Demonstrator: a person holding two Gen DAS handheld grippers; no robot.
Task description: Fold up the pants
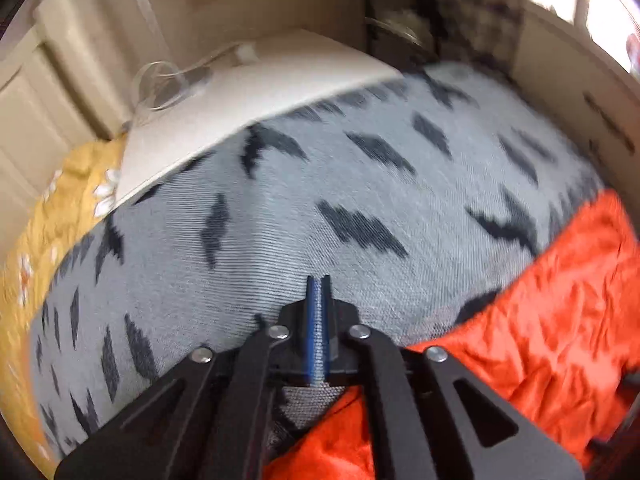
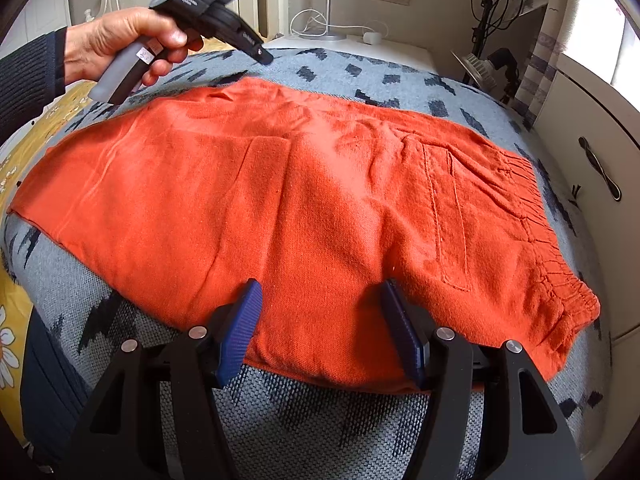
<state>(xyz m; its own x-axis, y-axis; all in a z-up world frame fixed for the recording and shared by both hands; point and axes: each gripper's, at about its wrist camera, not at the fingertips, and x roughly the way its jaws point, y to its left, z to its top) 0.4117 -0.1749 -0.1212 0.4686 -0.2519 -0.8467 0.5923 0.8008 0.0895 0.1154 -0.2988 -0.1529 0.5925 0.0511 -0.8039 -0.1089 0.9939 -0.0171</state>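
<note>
Orange pants [image 2: 300,200] lie flat on a grey blanket [image 2: 360,76] with black marks, waistband [image 2: 560,280] at the right. My right gripper [image 2: 320,320] stands open at the near edge, its blue pads [image 2: 240,332] on either side of the cloth without pressing it. A hand [image 2: 116,40] holds my left gripper [image 2: 264,56] in the air above the far left edge of the pants. In the left wrist view, the left gripper [image 1: 319,280] has its jaws nearly together with nothing between them, over the blanket [image 1: 320,184], and the pants [image 1: 560,300] lie at the lower right.
A yellow flowered sheet [image 2: 12,320] shows at the left under the blanket. A white bedside top [image 2: 360,46] with a charger and cable [image 2: 372,37] stands behind. A cabinet with a dark handle [image 2: 600,168] is at the right, and a stand with equipment [image 2: 492,40] is at the back right.
</note>
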